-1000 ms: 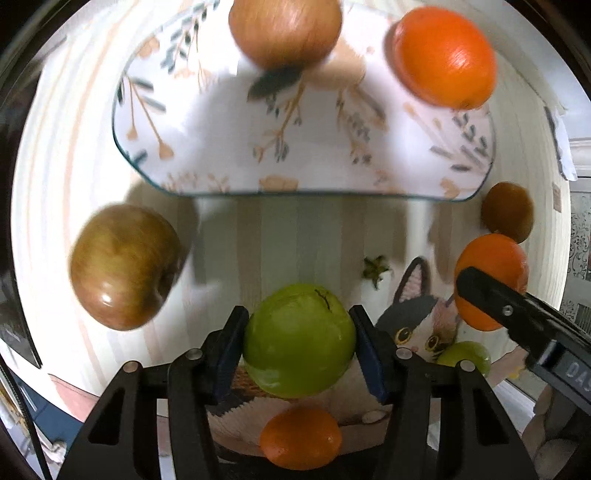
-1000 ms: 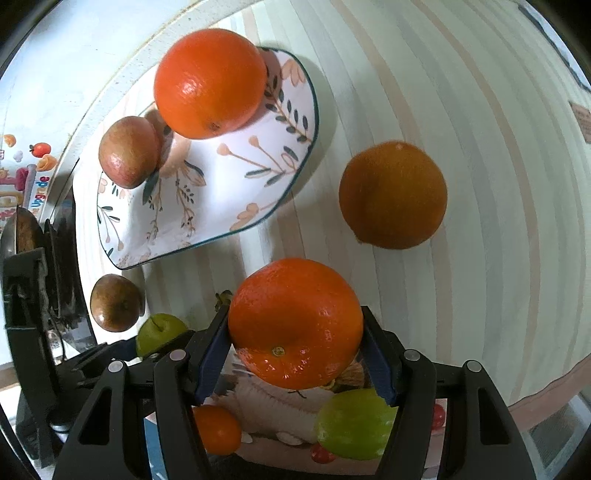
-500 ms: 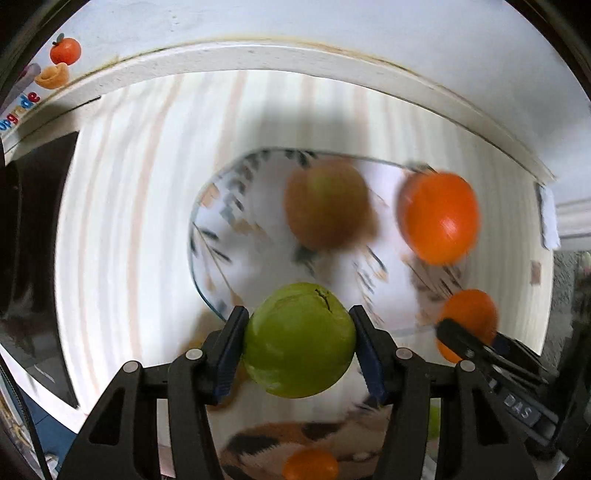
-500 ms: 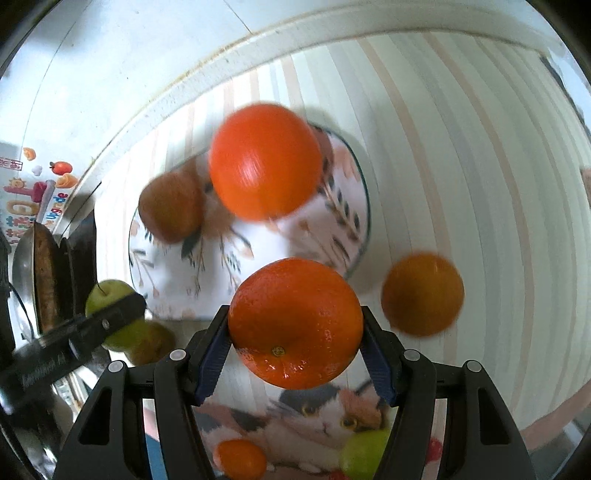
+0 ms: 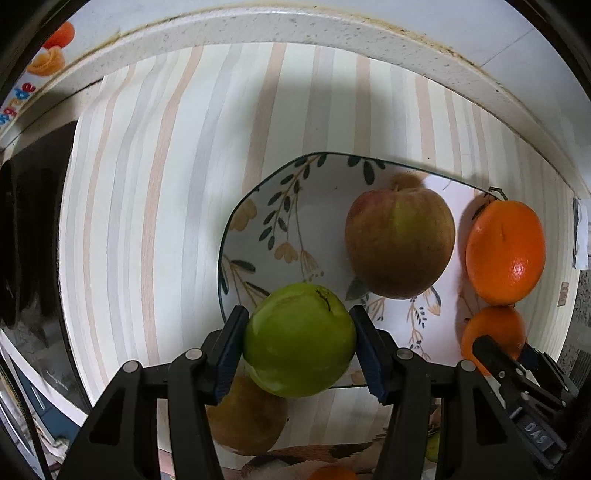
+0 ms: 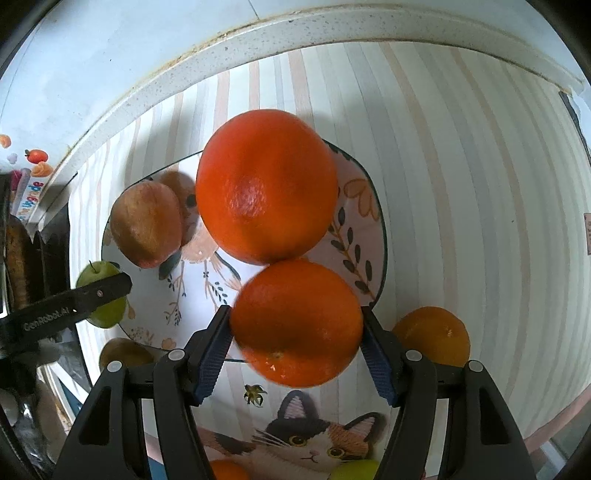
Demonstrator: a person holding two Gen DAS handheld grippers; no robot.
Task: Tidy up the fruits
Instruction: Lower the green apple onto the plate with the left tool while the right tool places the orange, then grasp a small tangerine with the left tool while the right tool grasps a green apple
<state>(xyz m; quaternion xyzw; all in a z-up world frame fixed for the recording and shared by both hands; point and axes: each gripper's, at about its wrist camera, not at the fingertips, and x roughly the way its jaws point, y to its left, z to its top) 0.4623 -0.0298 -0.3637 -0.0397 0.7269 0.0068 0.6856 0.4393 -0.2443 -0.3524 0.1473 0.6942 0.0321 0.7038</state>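
Observation:
My left gripper (image 5: 299,347) is shut on a green apple (image 5: 299,339) and hangs over the near left rim of the flowered plate (image 5: 258,221). On the plate lie a red-yellow apple (image 5: 400,242) and a big orange (image 5: 504,251). My right gripper (image 6: 295,332) holds a second orange (image 6: 295,321) over the plate's (image 6: 354,236) near rim, just in front of the big orange (image 6: 266,195). Its jaws are opening, and the pads still touch the orange. The left gripper's finger (image 6: 74,299) crosses the green apple (image 6: 105,291) at the left.
A loose orange (image 6: 430,336) lies on the striped table right of the plate, and a brownish fruit (image 5: 245,417) left of it. A cat-print mat (image 6: 314,435) with a small orange and a green fruit lies nearest me. A raised wall ledge (image 5: 332,26) borders the back; a dark surface (image 5: 29,240) flanks the left.
Both grippers carried their fruit away from the cat mat and toward the wall, ending over the plate's near rim. The held orange has shifted slightly between the right pads.

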